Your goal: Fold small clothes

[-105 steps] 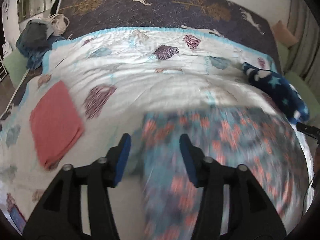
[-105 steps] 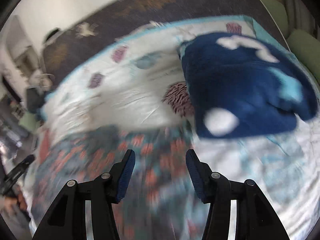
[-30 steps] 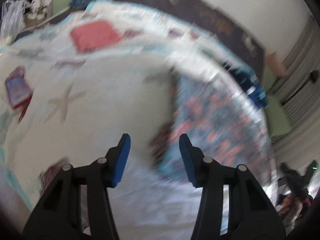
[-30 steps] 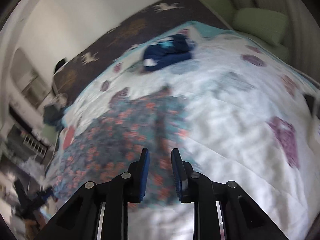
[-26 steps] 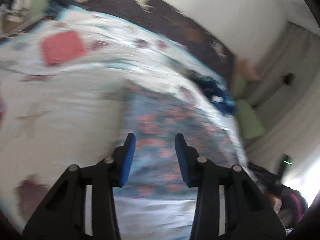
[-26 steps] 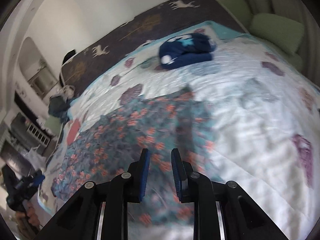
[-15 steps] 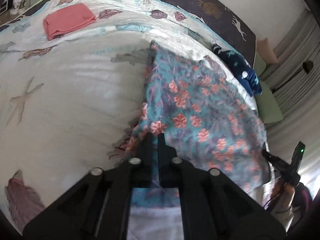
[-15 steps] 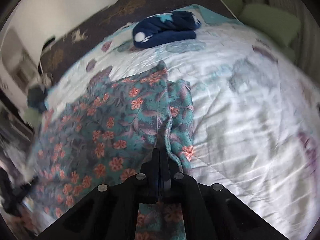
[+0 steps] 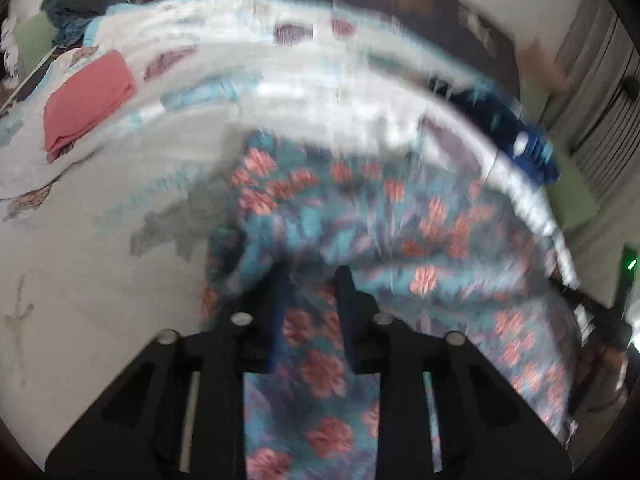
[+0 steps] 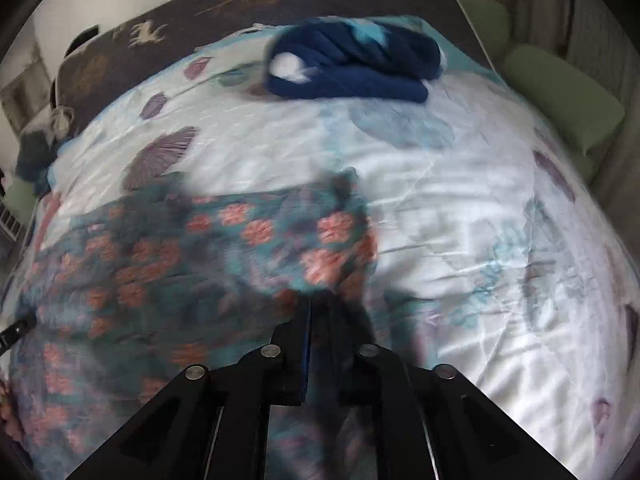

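- A white bedspread point(image 10: 460, 216) printed with shells and leaves covers the bed, and the floral garment point(image 9: 360, 216) lies spread on it, teal with coral flowers
- Taking the floral garment as the landmark: a folded pink cloth point(image 9: 86, 98) lies well apart from it on the left gripper's side, flat on the bedspread
- A navy bundle with pale stars point(image 10: 352, 64) sits beyond the garment's far edge, on the right gripper's side, near the dark headboard cover with deer figures point(image 10: 160, 28)
- Green cushions point(image 10: 560, 96) lie past the bed's edge, farther from the garment than the navy bundle
- A dark heap of clothes point(image 9: 76, 0) lies past the pink cloth at the far corner
- Nothing rests on top of the garment; only the bedspread's wrinkles surround it
- The garment's long axis runs across the bed from one gripper to the other, and its fabric bunches in folds near each gripper
- The left gripper point(image 9: 310, 280) has just been opening; its jaws stand a little apart with garment fabric between them; blur hides whether the pads press on it
- The right gripper point(image 10: 318, 304) is pressed almost together, pinching the garment's near corner, where the cloth puckers upward
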